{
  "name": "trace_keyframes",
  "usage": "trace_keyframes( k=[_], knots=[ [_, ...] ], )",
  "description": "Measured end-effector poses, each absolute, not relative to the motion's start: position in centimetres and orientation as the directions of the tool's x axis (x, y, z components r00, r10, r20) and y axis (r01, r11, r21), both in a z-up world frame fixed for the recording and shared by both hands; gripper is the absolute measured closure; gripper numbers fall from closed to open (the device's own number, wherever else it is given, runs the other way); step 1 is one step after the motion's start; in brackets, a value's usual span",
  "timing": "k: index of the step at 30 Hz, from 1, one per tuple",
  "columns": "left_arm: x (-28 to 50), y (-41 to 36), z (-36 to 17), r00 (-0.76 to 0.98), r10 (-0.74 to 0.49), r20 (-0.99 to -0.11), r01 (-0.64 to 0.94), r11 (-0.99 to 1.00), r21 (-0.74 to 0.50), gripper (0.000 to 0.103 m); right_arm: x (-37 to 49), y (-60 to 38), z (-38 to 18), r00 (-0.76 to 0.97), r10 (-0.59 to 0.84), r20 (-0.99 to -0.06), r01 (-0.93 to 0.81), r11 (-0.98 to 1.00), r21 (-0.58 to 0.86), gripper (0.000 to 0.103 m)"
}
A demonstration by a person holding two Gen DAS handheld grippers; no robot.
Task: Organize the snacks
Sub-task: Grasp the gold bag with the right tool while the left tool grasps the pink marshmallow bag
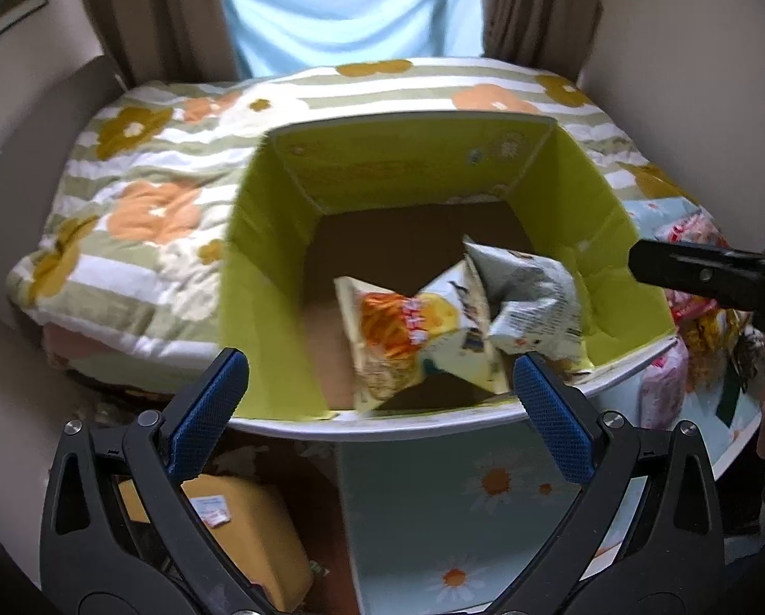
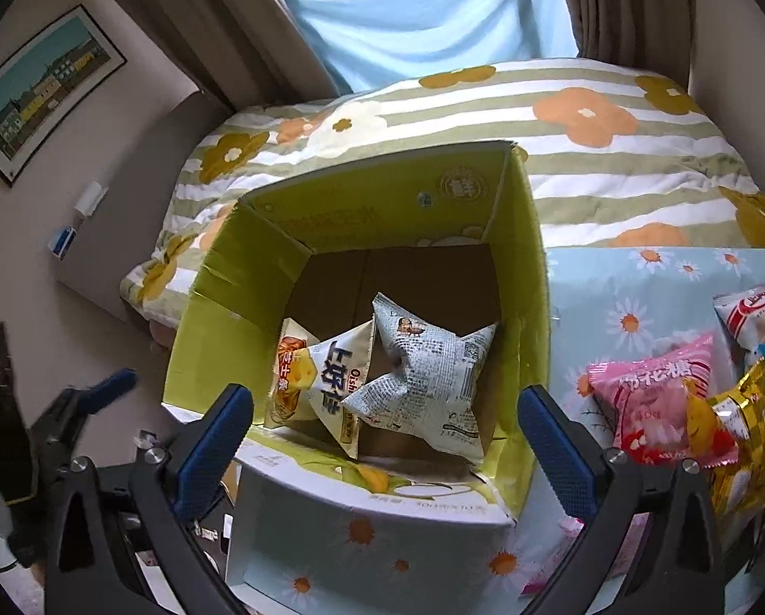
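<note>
An open cardboard box [image 2: 520,266] with bright yellow-green inner walls and a brown floor sits on a worktop [image 2: 654,307] covered by a pale blue cloth printed with daisies. Two puffy snack bags lie inside the box, leaning against each other near its front wall. One is a cream and yellow chip bag [image 2: 326,384] with orange artwork and bold dark lettering; the other is a white bag covered in newspaper-style print [image 2: 428,384], lying to its right and touching it.

The right tool [image 2: 385,428] hovers above the front edge of the box, its blue-padded fingers spread wide with nothing between them. The left tool [image 1: 379,394] also hangs over the box's front edge, fingers spread and gripping nothing (in the right wrist view it appears only as a dark, blurred shape with a blue tip at the far left).

To the right of the box, more snacks [image 2: 689,400] wait in a loose pile on the daisy cloth: a pink packet, a white and red packet, and several yellow and gold wrappers, some overlapping.

Behind the worktop is a bed [image 2: 613,154] under a quilt with green and white stripes and large orange and mustard flowers. Beyond it, a light blue sheet [image 2: 423,15] hangs across a window between brown curtains. A framed picture [image 2: 44,87] of buildings hangs on the left wall.
</note>
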State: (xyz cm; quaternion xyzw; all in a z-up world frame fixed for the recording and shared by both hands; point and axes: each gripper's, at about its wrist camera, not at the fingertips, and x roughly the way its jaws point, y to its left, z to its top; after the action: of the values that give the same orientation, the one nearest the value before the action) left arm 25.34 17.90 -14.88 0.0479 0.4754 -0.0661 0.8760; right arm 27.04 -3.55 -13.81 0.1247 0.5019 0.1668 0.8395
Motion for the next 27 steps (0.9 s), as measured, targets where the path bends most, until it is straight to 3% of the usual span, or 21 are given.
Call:
trace_keyframes(
  k=[14,27],
  knots=[
    [23.9,9.7,-13.1,0.552,-0.193,-0.811,0.281,0.959,-0.038,0.000,21.0,-11.4,-10.4,0.573,0.253,-0.779,-0.063,0.962,0.266,0.000],
    [20.8,-0.5,-12.1,0.570,-0.203,-0.796,0.183,0.976,-0.119,0.000,17.7,-22.6,-10.8,0.554,0.216,-0.804,-0.092,0.976,0.199,0.000]
  ],
)
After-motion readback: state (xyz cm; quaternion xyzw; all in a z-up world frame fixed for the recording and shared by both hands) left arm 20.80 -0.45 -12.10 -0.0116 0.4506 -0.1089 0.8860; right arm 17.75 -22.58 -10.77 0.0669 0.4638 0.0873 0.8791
